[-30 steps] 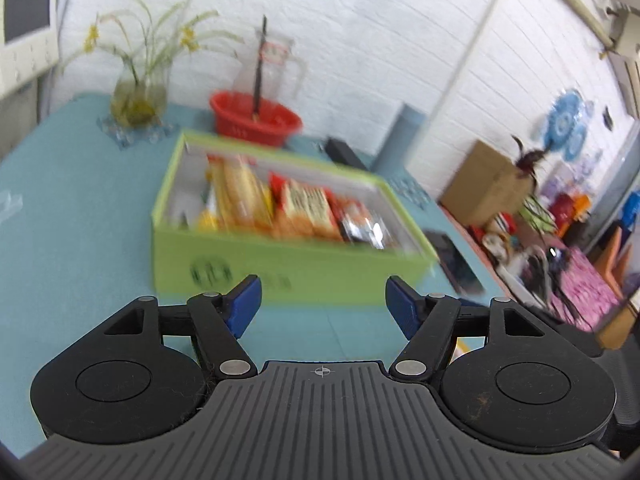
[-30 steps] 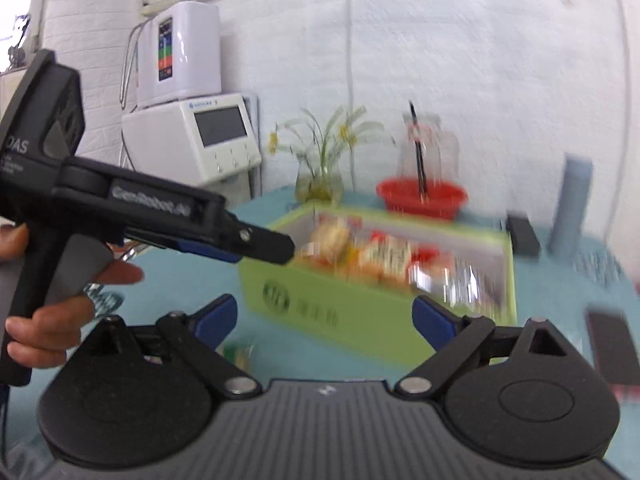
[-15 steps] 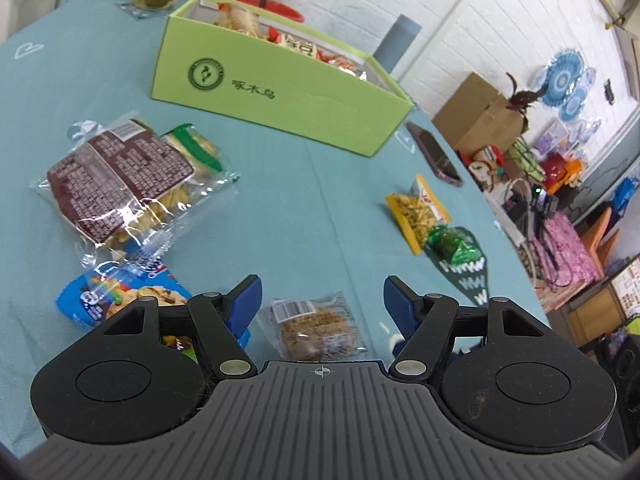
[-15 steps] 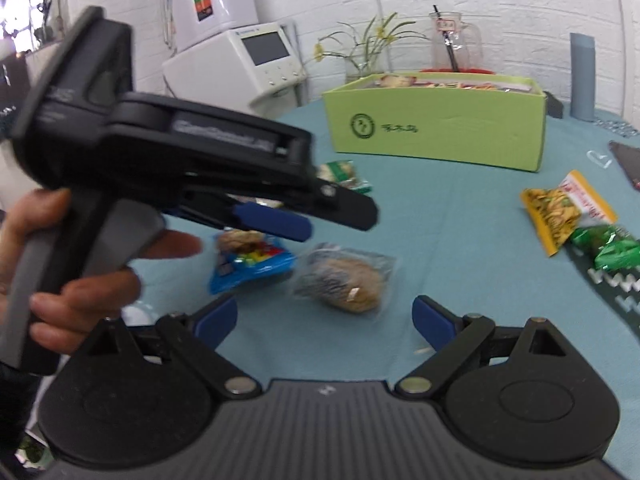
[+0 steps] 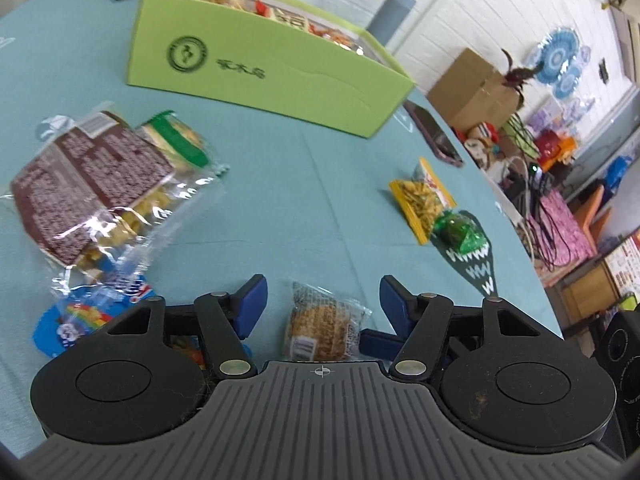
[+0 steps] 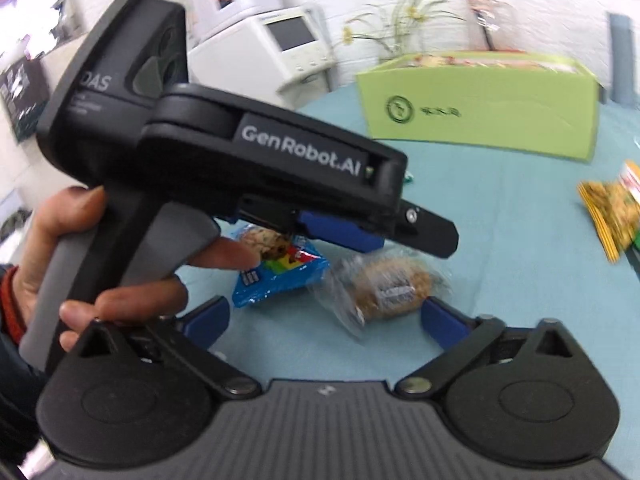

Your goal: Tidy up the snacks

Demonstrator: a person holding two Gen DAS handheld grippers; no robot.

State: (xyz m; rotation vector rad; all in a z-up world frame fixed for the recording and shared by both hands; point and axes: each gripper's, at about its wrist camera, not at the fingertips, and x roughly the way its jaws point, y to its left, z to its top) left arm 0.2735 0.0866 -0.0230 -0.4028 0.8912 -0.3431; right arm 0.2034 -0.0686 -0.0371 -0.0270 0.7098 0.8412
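Cake pack (image 5: pixel 324 326) lying btwn L gripper (image 5: pixel 320 304) jaws, spread, closing in; light, soft, crinkly wrap — pinching mid-body. R gripper (image 6: pixel 324 318) jaws spreading wide at its 3 o'clock, empty.

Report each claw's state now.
Left claw: open, just been closing, cake pack between its fingers, untouched.
Right claw: open, just been opening, holding nothing.

A dark phone (image 5: pixel 434 136) lies on the teal tablecloth (image 5: pixel 280 184); beyond, a cardboard box (image 5: pixel 472 92), a white machine (image 6: pixel 292 44) and a vase of flowers (image 6: pixel 396 20) line the brick wall (image 5: pixel 460 12).
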